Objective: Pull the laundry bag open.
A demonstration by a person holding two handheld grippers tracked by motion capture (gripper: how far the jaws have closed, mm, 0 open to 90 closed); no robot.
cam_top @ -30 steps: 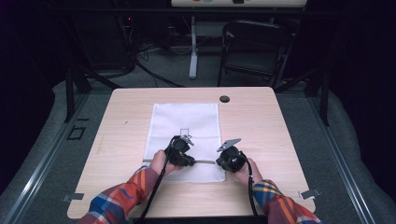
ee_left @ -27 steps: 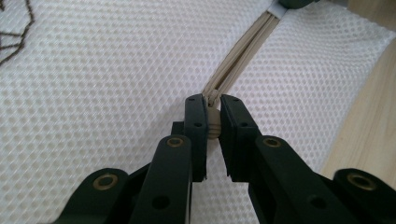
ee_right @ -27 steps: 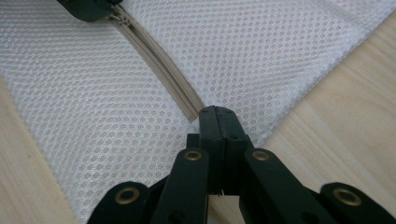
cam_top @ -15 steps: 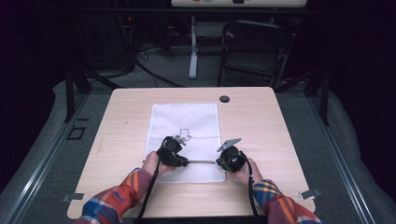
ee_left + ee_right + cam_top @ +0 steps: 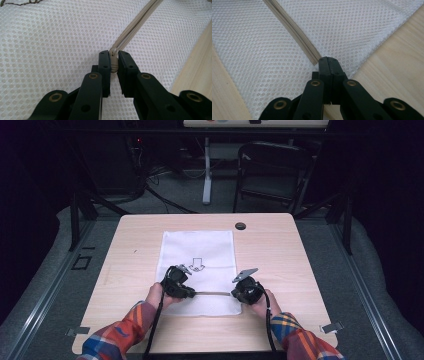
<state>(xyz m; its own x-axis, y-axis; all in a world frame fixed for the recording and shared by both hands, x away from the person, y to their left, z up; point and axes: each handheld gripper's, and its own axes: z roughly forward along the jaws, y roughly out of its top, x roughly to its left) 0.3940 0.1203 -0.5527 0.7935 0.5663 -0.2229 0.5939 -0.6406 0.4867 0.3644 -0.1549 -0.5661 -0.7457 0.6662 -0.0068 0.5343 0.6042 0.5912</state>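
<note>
The left gripper (image 5: 113, 61) has its two black jaws clamped on the small beige zipper pull (image 5: 114, 60) of a white mesh zip-up laundry bag (image 5: 197, 270), and across the last second it has travelled from the middle of the bag's near end out toward nine o'clock, dragging the pull with it. In the left gripper view the beige zipper track (image 5: 136, 23) runs away from the jaws toward one o'clock, its two halves lying close together. The right gripper (image 5: 329, 65) has not shifted: its jaws are pressed fully together, pinching the mesh at the end of the track, where the bag's edge meets the wood, at about five o'clock on the bag in the high view. A pale strip of track now stretches between the two grippers there. The bag lies flat at the centre of the light wooden table (image 5: 300, 255), a printed arrow mark (image 5: 198, 263) just beyond the grippers at twelve o'clock. Judging by this, the zip is being worked along while the right hand anchors the bag; whether it is opening or closing, I cannot tell.
</note>
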